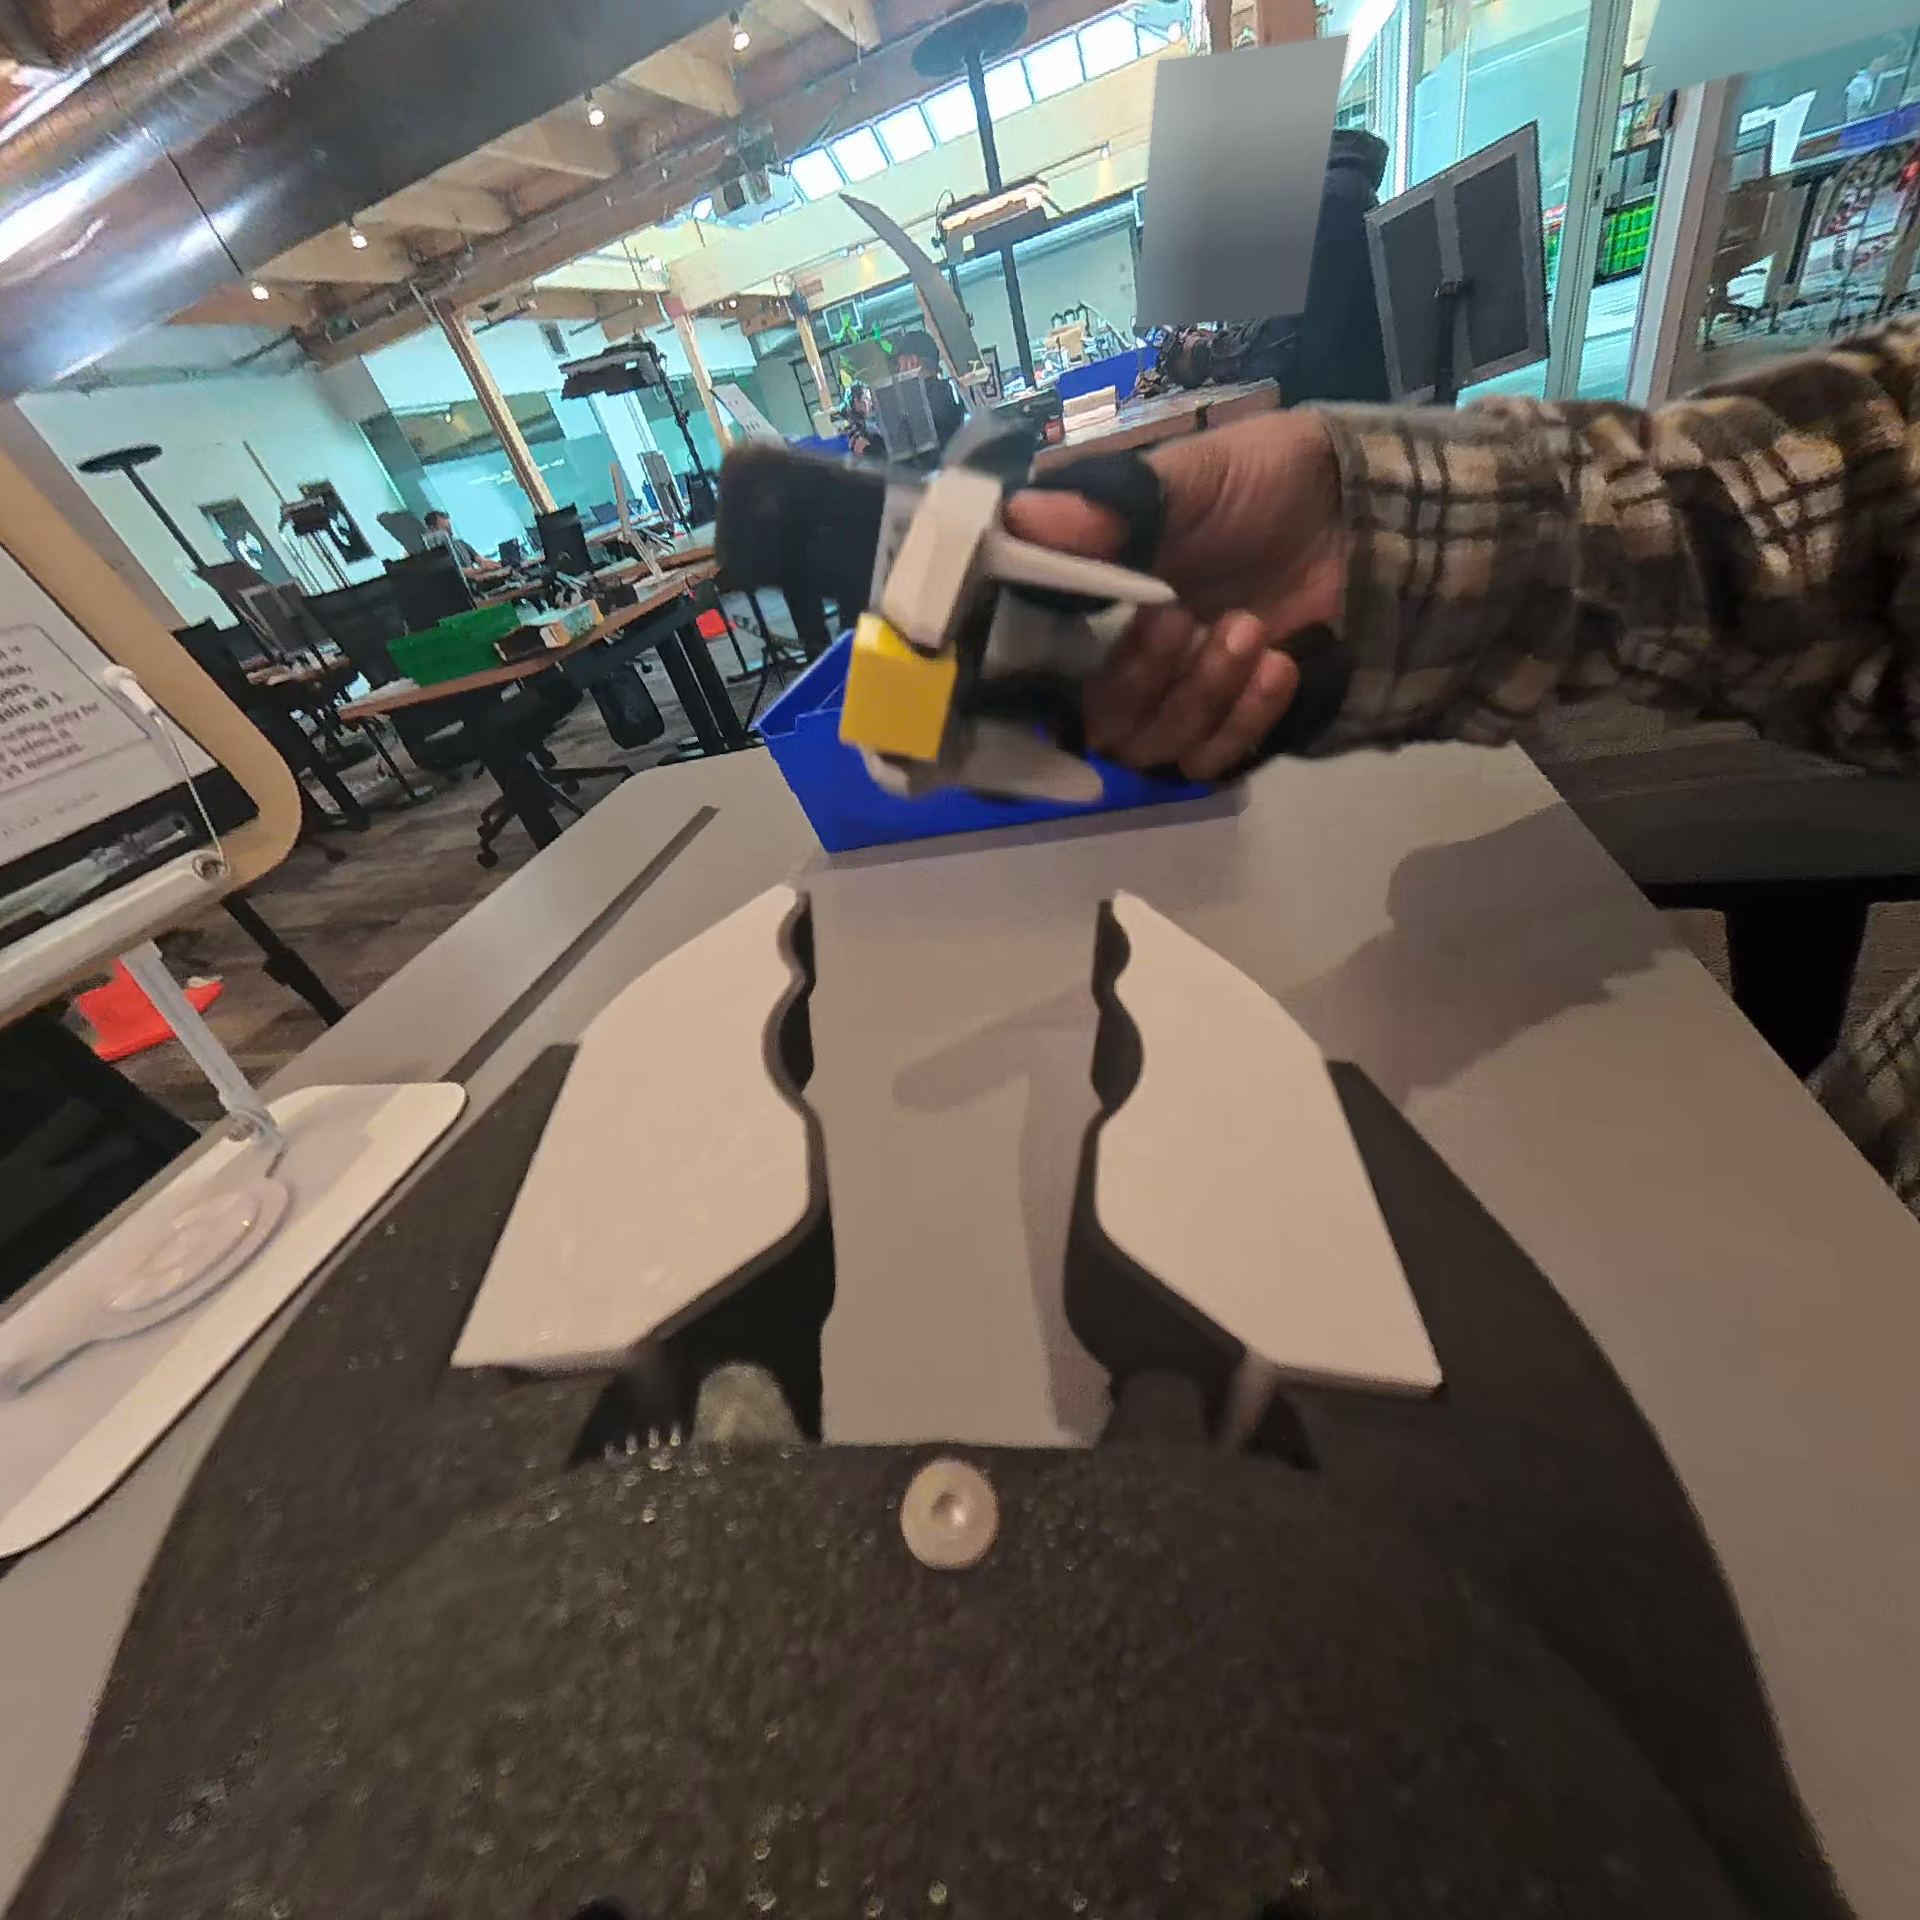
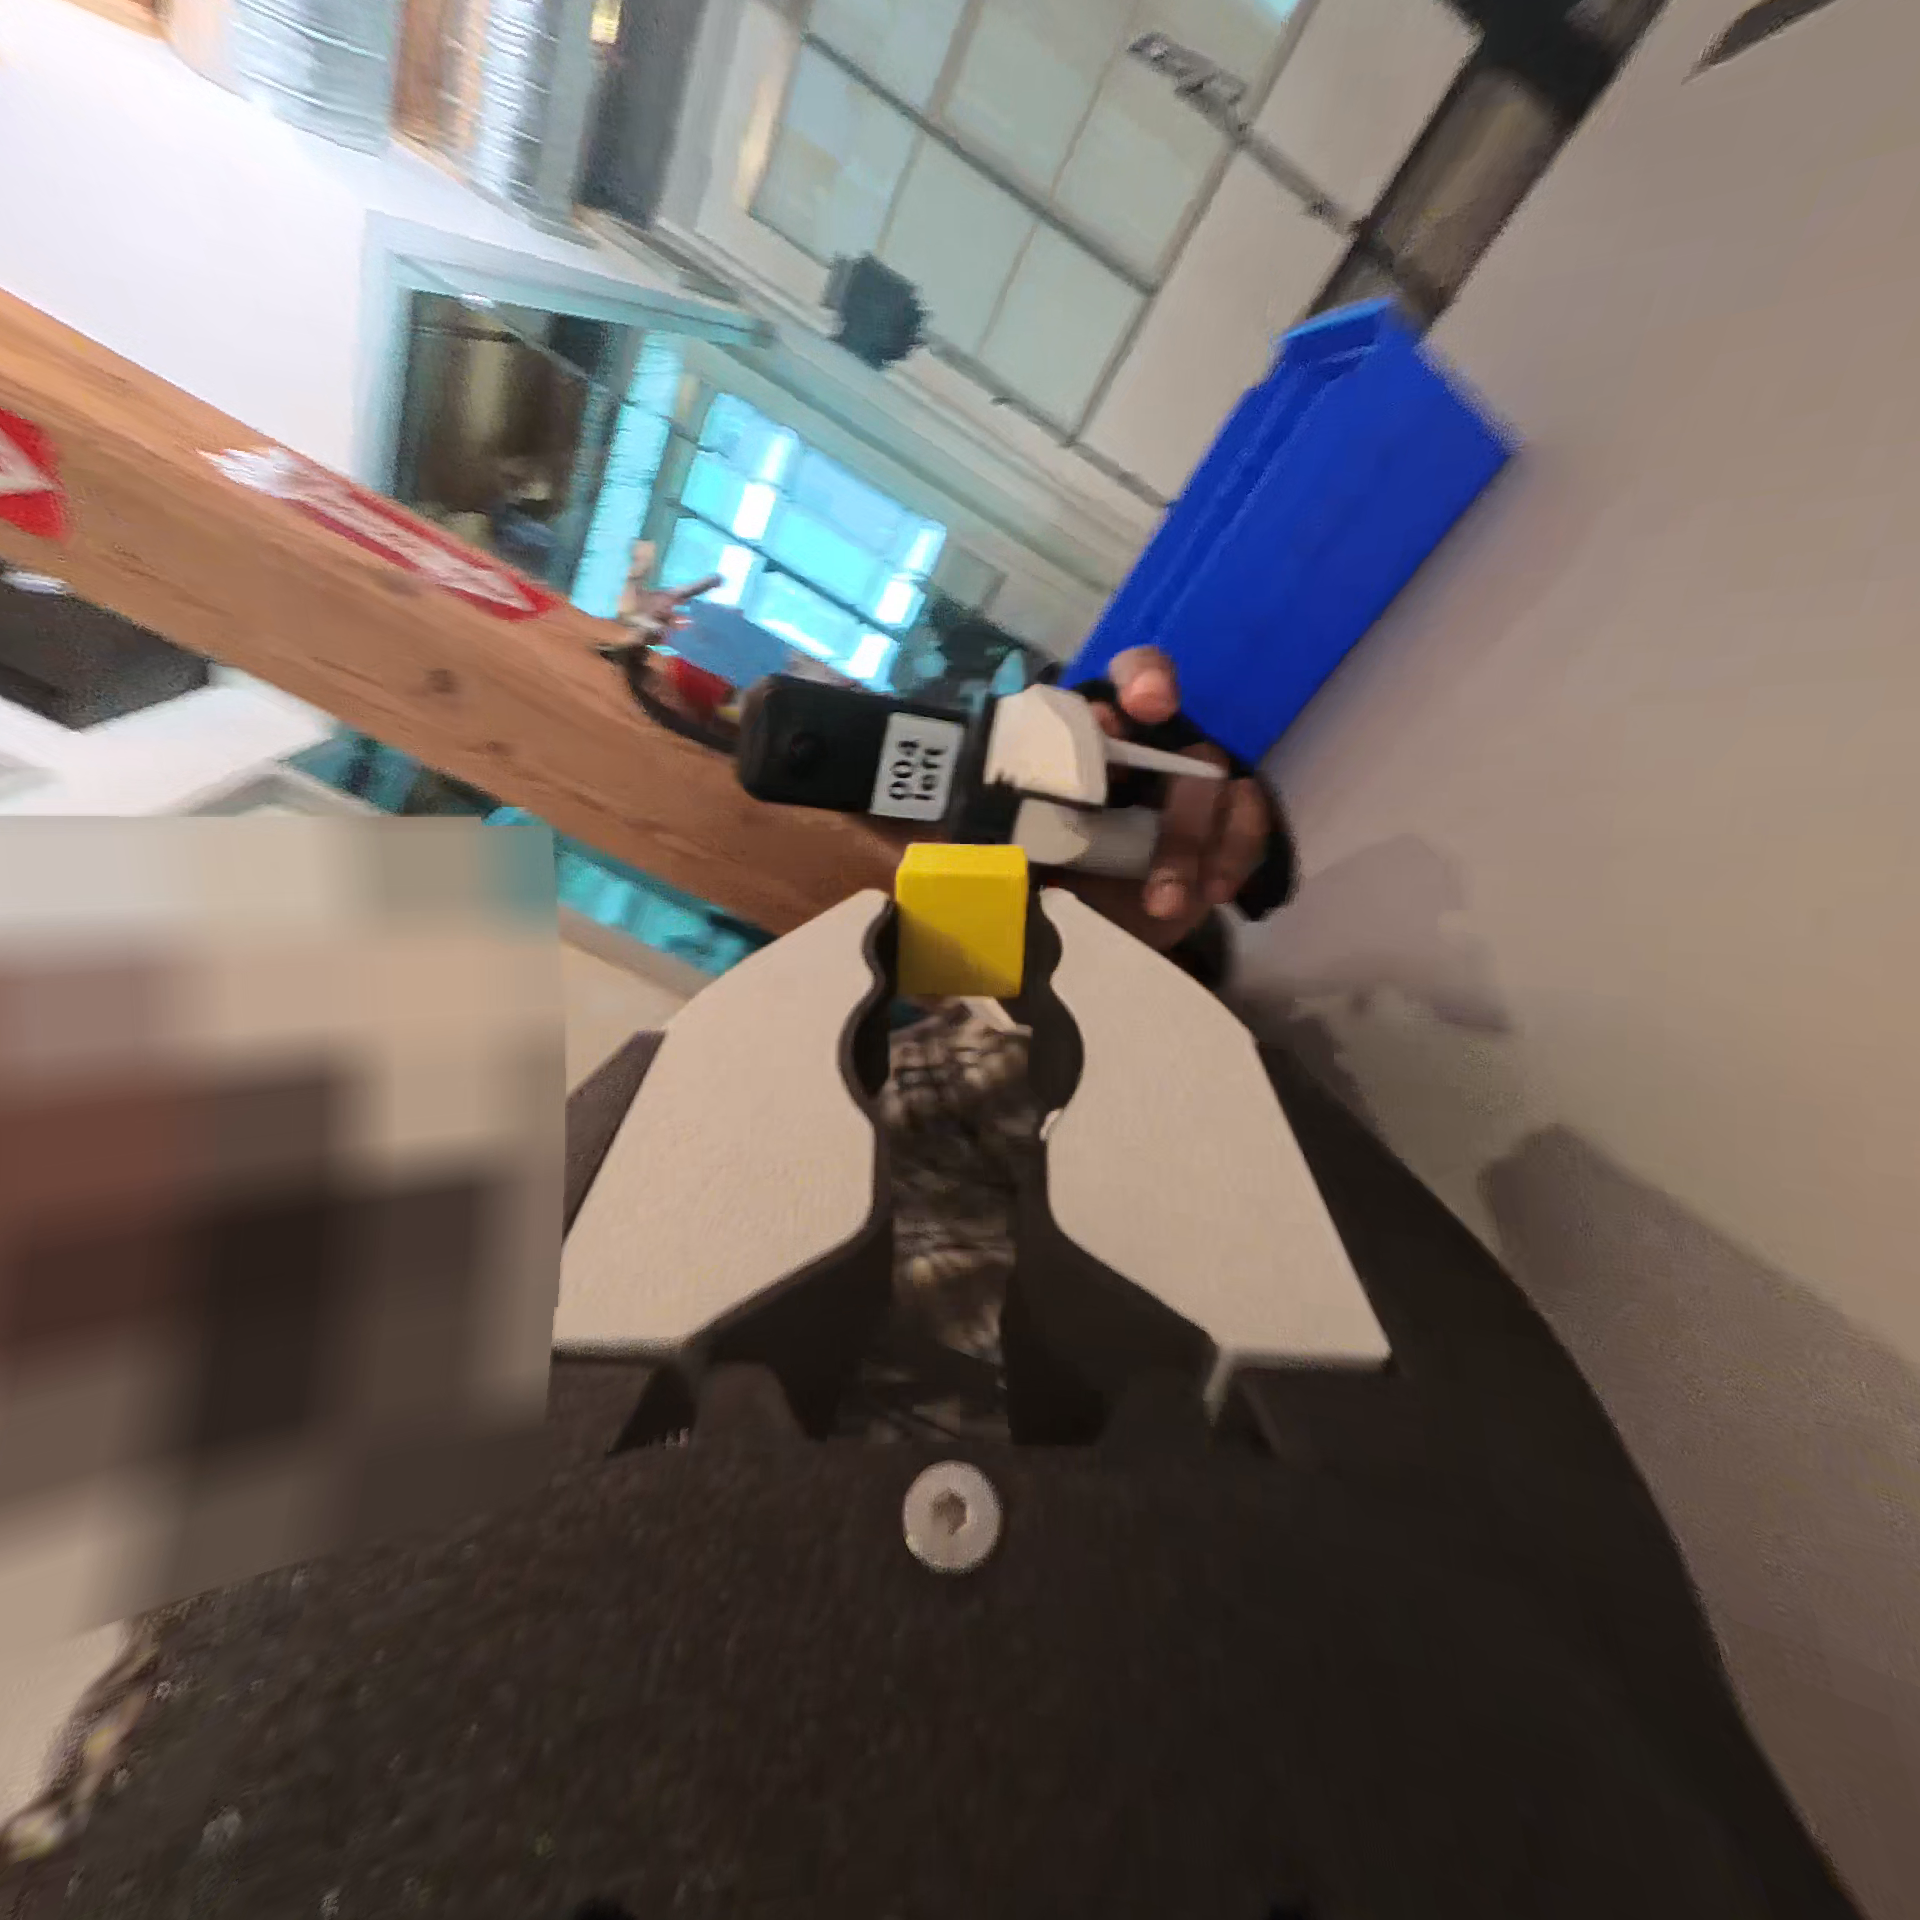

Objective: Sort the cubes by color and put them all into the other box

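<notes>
Grey tabletop (image 1: 1351, 935) in an open workshop; left fingers (image 1: 951, 935) spread; right fingers (image 2: 961, 914) pinching yellow cube (image 2: 961, 920).

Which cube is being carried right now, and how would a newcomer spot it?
Start at the grey table and find the blue box on its far end. In front of it the right gripper is shut on a yellow cube, the only cube in view.
</notes>
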A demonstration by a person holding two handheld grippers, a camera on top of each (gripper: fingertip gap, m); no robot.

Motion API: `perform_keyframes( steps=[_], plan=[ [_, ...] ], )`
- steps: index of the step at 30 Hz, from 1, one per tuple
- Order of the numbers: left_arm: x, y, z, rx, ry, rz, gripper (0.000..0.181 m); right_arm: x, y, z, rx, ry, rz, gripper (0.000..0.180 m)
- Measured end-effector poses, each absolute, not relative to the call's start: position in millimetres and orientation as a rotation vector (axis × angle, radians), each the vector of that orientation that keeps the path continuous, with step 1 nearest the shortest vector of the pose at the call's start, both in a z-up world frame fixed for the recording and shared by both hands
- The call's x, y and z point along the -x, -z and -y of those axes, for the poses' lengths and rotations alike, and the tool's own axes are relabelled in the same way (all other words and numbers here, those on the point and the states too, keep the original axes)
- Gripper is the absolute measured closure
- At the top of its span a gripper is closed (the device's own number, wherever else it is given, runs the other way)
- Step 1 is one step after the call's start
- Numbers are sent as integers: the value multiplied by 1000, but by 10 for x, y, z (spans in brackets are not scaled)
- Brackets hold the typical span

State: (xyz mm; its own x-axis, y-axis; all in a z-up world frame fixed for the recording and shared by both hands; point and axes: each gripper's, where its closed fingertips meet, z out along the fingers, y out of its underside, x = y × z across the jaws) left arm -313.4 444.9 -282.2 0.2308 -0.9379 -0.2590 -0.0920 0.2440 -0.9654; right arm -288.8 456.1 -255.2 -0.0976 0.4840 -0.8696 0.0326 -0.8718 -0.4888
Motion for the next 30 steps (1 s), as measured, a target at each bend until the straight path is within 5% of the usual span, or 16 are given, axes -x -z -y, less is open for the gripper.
perform_keyframes(
  steps=[5,11,20,28,30],
  plan=[
    [3044,2942,-4440,1231,826,-1215,114,1540,2487,-5252,2035,-1324,475,157],
    [3005,3021,-4435,1245,787,-1246,117,-304,2849,-5968,2293,-470,308,157],
    [3000,3103,-4464,1277,798,-1254,123,-585,3901,-6195,2569,-291,390,157],
    [2969,3211,-4449,1291,773,-1310,128,-480,4144,-6470,2575,-392,397,156],
    [2974,3207,-4457,1292,779,-1302,128,-481,4125,-6507,2567,-379,422,144]
  ],
)
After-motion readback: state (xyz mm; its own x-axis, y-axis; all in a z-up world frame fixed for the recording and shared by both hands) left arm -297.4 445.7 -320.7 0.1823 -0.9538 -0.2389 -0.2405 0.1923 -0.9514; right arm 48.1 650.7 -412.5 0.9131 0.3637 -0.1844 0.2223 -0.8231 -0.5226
